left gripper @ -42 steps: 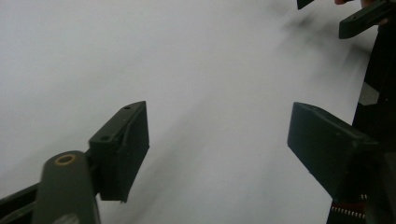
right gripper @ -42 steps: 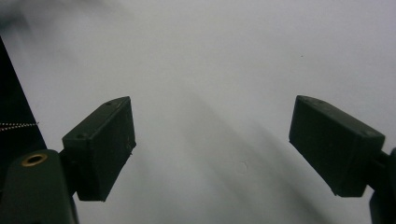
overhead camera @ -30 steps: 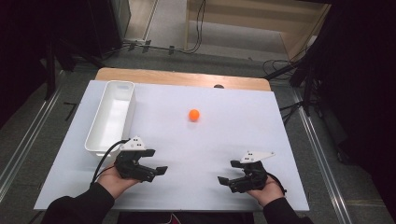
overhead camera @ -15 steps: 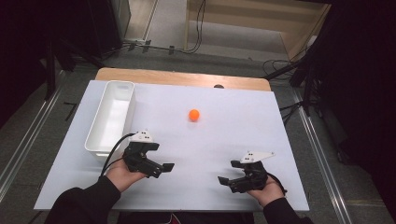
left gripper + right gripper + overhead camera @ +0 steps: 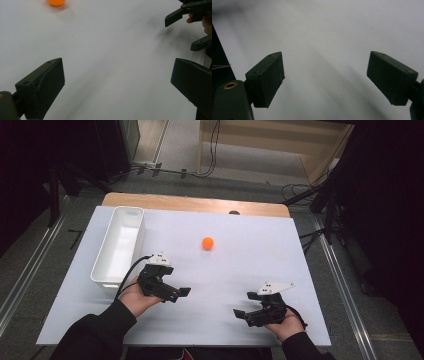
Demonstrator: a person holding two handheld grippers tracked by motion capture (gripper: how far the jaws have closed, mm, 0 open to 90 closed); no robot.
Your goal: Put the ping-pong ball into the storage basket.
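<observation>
An orange ball (image 5: 207, 243) rests on the white table top, past the middle; it also sits at the top left edge of the left gripper view (image 5: 56, 2). My left gripper (image 5: 180, 294) is held beside the white tray (image 5: 100, 270), jaws pointing right. Its jaws (image 5: 117, 82) have just been opening and stand wide open with bare table between them. My right gripper (image 5: 242, 316) hovers near the front right with its jaws pointing left; it stands open (image 5: 325, 77) and holds nothing. From the left gripper view the right gripper (image 5: 179, 34) faces mine.
The long white tray lies along the table's left side and looks bare inside. A wooden strip (image 5: 195, 204) borders the far edge. Cables and dark stands crowd the floor behind the table.
My left hand has moved forward and a little to the right, away from the front edge. The right hand, the ball and the tray have stayed where they were.
</observation>
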